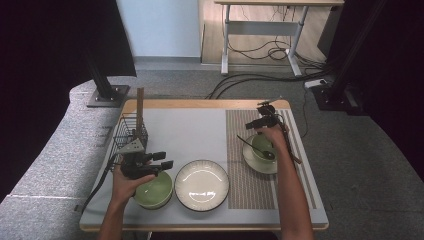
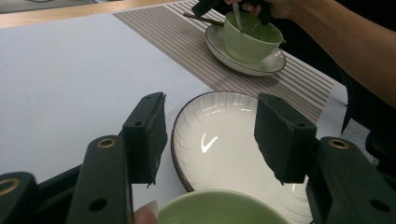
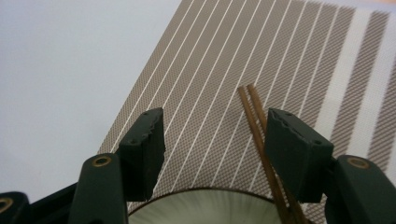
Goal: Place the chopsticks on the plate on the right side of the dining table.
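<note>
While the high view lays out the whole table (image 1: 200, 125), the gripper views give the close detail. Nearest the person, the left gripper (image 1: 161, 163) hangs over the green bowl (image 1: 152, 191) at the near left, jaws spread with nothing between them; the left gripper view shows that bowl's rim (image 2: 224, 207) just below the jaws, a fingertip touching it, and the ribbed white plate (image 2: 224, 140) lying just beyond, beside the bowl. From above, the plate (image 1: 201, 184) sits at the middle of the near edge, between the bowl and the striped placemat (image 1: 250, 165).

Farther off on the mat, a green cup (image 1: 262, 148) stands on its saucer (image 1: 251, 161), with a spoon (image 1: 255, 146) resting across it, handle pointing up and left, bowl end at the near right. The right gripper (image 1: 253, 124) hovers just past the cup, jaws parted and empty. Its own view adds what the overhead barely shows: a pair of brown chopsticks (image 3: 254, 119) lying side by side on the mat, long axis running away from the camera, passing close beside the right-hand jaw, with a pale ribbed rim (image 3: 201, 205) below.

At the far left stands a wire basket (image 1: 131, 131).
</note>
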`<state>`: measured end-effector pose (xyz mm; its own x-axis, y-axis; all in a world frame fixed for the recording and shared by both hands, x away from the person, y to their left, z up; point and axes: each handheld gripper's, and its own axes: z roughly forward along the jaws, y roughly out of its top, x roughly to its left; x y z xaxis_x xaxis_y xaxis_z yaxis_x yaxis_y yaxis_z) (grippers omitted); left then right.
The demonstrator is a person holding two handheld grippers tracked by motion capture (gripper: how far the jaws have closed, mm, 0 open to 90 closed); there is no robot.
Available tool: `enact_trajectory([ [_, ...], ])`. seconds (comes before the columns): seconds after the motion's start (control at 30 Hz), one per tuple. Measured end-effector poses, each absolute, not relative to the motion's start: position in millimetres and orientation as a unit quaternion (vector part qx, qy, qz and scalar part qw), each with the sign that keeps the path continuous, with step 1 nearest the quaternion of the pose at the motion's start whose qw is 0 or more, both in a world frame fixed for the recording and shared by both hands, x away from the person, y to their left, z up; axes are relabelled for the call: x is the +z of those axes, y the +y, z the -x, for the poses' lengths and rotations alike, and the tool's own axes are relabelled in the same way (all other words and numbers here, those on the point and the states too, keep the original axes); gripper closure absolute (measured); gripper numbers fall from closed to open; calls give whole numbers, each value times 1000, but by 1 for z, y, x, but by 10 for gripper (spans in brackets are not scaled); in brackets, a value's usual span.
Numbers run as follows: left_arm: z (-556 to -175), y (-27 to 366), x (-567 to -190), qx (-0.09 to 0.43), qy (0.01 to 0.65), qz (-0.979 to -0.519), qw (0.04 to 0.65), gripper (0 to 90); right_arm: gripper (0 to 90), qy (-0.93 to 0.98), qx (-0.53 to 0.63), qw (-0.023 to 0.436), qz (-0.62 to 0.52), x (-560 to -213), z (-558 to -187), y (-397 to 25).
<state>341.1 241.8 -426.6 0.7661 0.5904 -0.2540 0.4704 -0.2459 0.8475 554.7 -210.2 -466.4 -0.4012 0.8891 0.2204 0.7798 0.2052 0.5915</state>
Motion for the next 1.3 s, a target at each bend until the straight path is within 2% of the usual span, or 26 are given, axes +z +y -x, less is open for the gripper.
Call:
enact_trajectory([
  [1.3, -342, 240, -427, 57, 335, -787, 514, 438, 394, 786, 300, 62, -536, -473, -563, -205],
])
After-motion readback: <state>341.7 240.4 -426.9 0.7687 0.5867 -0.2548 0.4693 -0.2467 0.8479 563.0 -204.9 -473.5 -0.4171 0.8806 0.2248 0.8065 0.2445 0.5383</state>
